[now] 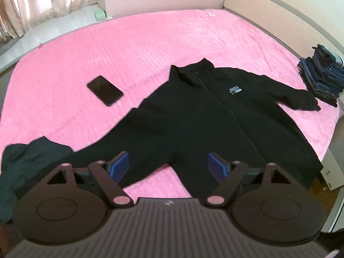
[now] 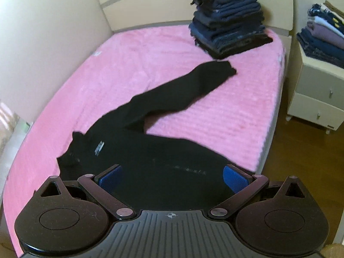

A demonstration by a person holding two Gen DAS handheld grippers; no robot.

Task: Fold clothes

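A black zip jacket [image 1: 215,116] with a small white chest logo lies spread flat on the pink bed cover [image 1: 139,49], collar away from me, both sleeves stretched out to the sides. My left gripper [image 1: 168,165] hangs above its lower hem, blue pads wide apart, nothing between them. In the right wrist view the same jacket [image 2: 163,163] lies below my right gripper [image 2: 172,179], whose blue pads also stand wide apart and empty. One sleeve [image 2: 193,88] reaches toward a stack of folded clothes [image 2: 230,21].
A black phone [image 1: 105,90] lies on the cover left of the jacket. A dark crumpled garment [image 1: 25,165] sits at the near left edge. The folded stack [image 1: 322,79] stands at the right corner. A white nightstand [image 2: 318,94] carries another clothes pile [image 2: 324,34].
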